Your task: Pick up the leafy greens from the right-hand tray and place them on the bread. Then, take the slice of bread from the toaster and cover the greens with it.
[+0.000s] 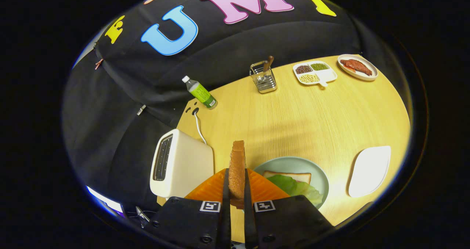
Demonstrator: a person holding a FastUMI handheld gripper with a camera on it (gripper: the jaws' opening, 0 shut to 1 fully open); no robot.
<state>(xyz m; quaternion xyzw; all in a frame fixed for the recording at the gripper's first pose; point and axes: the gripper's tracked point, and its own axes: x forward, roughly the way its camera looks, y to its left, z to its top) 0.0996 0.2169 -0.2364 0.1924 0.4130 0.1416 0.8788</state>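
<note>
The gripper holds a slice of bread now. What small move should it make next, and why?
Probably carry the bread slice, which the gripper clamps upright between its fingers, across to the round plate just ahead, beside the toaster. The leafy greens already lie on the bottom bread there, uncovered. The held slice stands on edge, so it likely needs tilting flat over the greens before release.

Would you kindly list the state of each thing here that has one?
Gripper: shut on the bread slice.
Bread slice: held on edge between the fingers, above the table.
Toaster: slots look empty, cord plugged in.
Greens: lying on the bread in the round plate.
White tray: empty.
Bottle: capped, upright.
Divided dish: filled with grains.
Far plate: holds meat.
</note>
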